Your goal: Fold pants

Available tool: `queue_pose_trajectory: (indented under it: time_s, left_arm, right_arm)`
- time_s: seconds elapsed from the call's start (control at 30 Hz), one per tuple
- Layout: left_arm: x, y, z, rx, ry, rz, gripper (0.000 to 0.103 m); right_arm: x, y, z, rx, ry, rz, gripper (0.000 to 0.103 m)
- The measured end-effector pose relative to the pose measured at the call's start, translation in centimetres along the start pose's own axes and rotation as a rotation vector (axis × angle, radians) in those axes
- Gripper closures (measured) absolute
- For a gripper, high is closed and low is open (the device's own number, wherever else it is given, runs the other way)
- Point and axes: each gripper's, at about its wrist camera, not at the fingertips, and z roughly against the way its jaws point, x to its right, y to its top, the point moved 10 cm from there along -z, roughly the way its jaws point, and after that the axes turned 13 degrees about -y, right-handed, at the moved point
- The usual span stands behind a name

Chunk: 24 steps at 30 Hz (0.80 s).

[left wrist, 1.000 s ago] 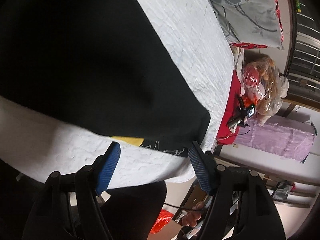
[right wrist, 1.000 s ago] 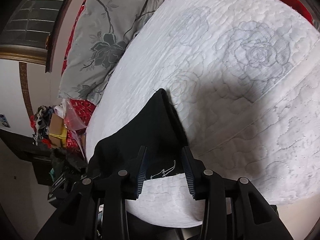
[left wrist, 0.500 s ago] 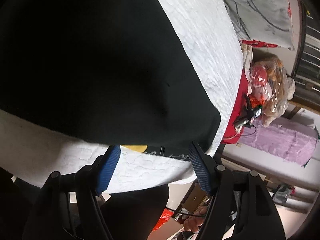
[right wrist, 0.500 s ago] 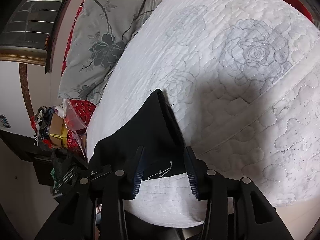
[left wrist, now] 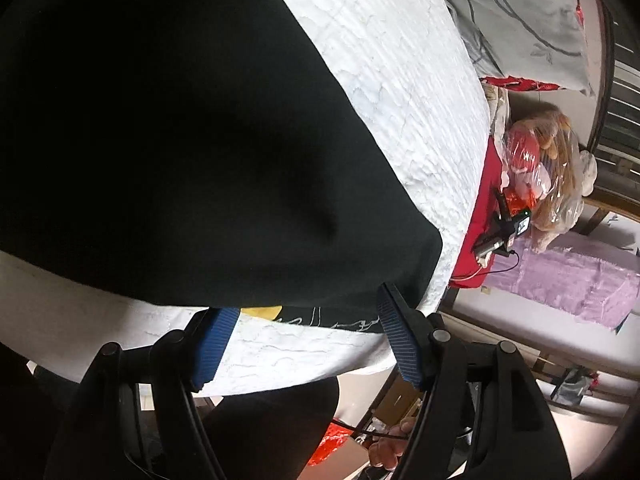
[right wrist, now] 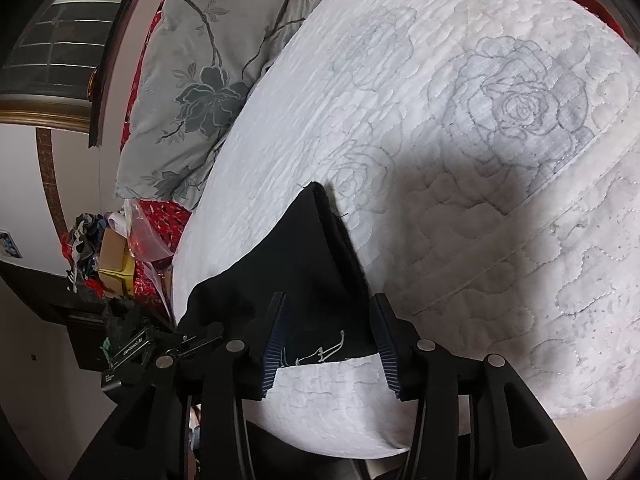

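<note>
Pants point(left wrist: 168, 152) hide most quilt point(left wrist: 400, 80); left tool point(left wrist: 304, 340) and right tool point(right wrist: 332, 336) spread, edge between.

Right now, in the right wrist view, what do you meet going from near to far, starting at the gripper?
right gripper → black pants → white quilted bedspread → grey floral pillow

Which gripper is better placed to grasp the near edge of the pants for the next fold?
Probably the left gripper: its open fingers already straddle the hem of the black pants. The right gripper is open around a corner only.
</note>
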Motion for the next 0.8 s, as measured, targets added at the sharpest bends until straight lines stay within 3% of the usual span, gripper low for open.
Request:
queue_pose_trajectory:
  time_s: [0.17, 0.27, 0.3, 0.33, 0.37, 0.4, 0.43, 0.63, 0.8]
  left_arm:
    - [0.1, 0.4, 0.0, 0.012, 0.007, 0.013, 0.033]
    - [0.0, 0.5, -0.2, 0.007, 0.008, 0.017, 0.034]
    - [0.0, 0.5, -0.1, 0.004, 0.005, 0.02, 0.035]
    - [-0.1, 0.6, 0.0, 0.003, 0.008, 0.019, 0.038]
    - [-0.1, 0.6, 0.3, 0.007, 0.014, 0.01, 0.06]
    - [0.0, 0.6, 0.5, 0.008, 0.033, -0.009, 0.087]
    - [0.1, 0.4, 0.8, -0.004, 0.048, -0.023, 0.093]
    - [-0.6, -1.6, 1.6, -0.017, 0.064, -0.066, 0.094]
    - [-3.1, -2.3, 0.8, -0.019, 0.118, -0.052, 0.094]
  right_arm:
    - [-0.7, 0.4, -0.9, -0.006, -0.005, 0.014, 0.056]
    - [-1.4, 0.4, -1.7, 0.001, -0.06, 0.071, 0.058]
    - [-1.6, 0.5, -1.9, 0.006, -0.071, 0.084, 0.067]
    - [-1.7, 0.6, -1.9, 0.008, -0.073, 0.095, 0.091]
    - [-2.2, 0.6, -1.9, 0.004, -0.068, 0.117, 0.098]
    - [-2.6, 0.6, -1.7, 0.01, -0.061, 0.133, 0.098]
    - [-3.4, 0.6, -1.0, 0.023, -0.049, 0.159, 0.098]
    - [-4.5, -0.9, 1.7, 0.037, 0.007, 0.207, 0.098]
    - [-1.2, -1.9, -0.2, 0.009, -0.064, 0.164, 0.098]
